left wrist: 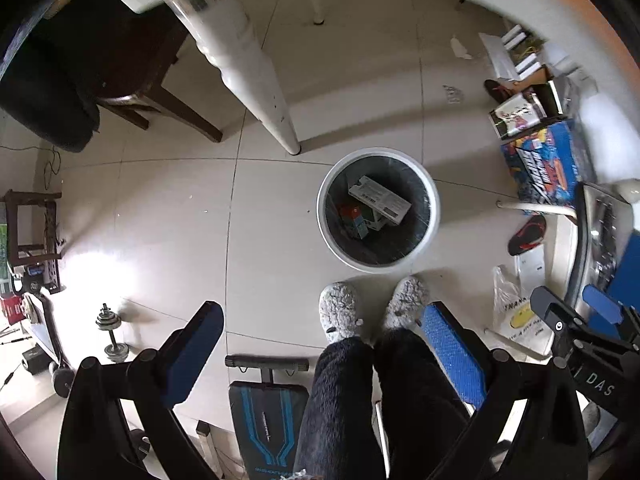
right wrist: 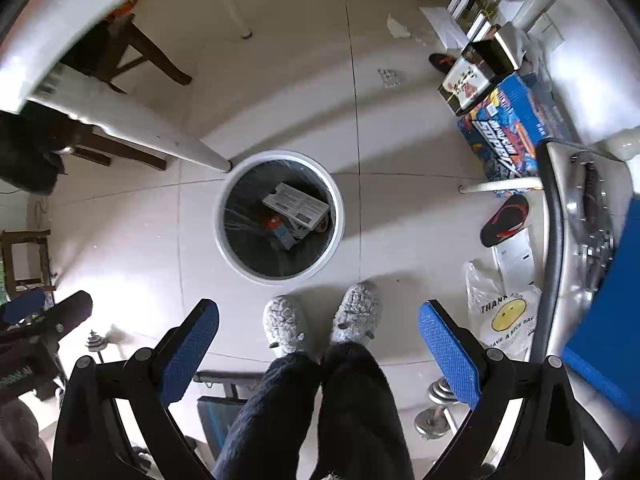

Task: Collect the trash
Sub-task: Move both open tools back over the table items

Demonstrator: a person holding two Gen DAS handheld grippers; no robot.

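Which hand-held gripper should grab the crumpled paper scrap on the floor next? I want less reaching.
Probably right. Both are open and empty, but the paper scrap lies toward the right hand-held gripper, beyond the bin; the left hand-held gripper hangs farther over.

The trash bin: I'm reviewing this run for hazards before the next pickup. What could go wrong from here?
1. The trash bin stands right against the person's slippers; a step forward could knock it.
2. Both claws are open and empty, left claw and right claw; loose scraps like the crumpled paper lie far off by the boxes, and may slip from the grip.
3. The dumbbell and flip-flop on the floor are trip hazards.
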